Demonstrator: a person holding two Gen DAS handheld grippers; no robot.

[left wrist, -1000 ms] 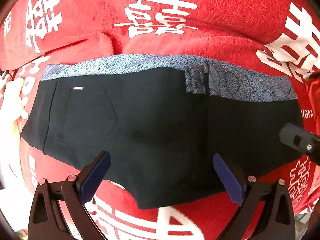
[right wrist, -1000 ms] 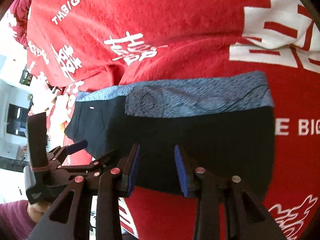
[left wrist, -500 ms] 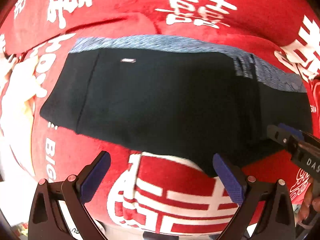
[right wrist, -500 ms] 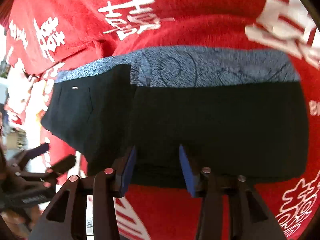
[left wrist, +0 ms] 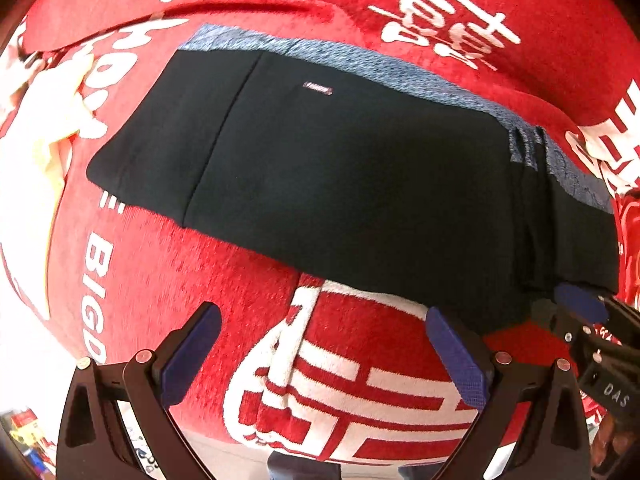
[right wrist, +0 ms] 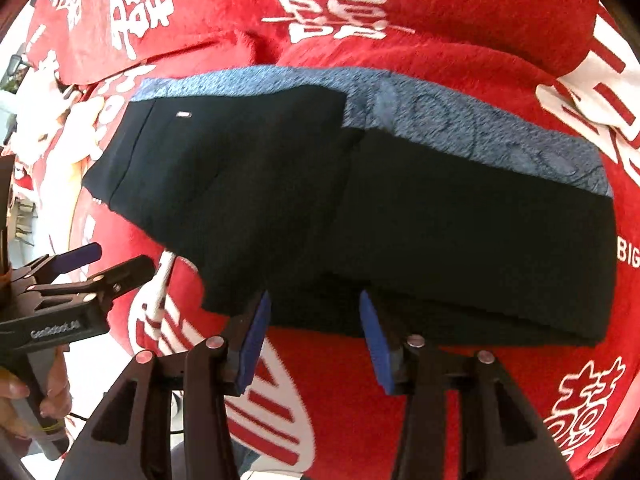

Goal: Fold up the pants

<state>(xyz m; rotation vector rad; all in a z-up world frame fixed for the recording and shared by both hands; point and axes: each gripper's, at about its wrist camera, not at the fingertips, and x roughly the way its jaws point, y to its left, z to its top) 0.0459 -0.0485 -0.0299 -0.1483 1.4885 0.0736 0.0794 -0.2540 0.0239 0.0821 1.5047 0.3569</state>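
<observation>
We see one pair of black pants [left wrist: 352,184] lying flat on a red blanket [left wrist: 192,276] printed with white characters, folded over on itself so that one half overlaps the other; the overlap shows as a vertical edge near the middle in the right wrist view. Its long axis runs from side to side across both views, sloping down toward the right, with the speckled blue-grey waistband [right wrist: 460,120] along the far edge and the leg hems along the near edge, facing us. A single small metal tag [left wrist: 318,89] sits just under the waistband toward the left end. There are two grippers, each with two blue-padded fingers. Our left gripper [left wrist: 324,356] stands wide apart over bare blanket just in front of the near hem, with nothing between its pads, though its right pad is close to the cloth's edge. Our right gripper [right wrist: 316,336] is at the near hem of the folded half; its jaws have just been opening and now stand at a middling gap, the hem lying just at the fingertips, not pinched by them. A hand [right wrist: 24,396] grips the left gripper's handle at the lower left of the right wrist view.
</observation>
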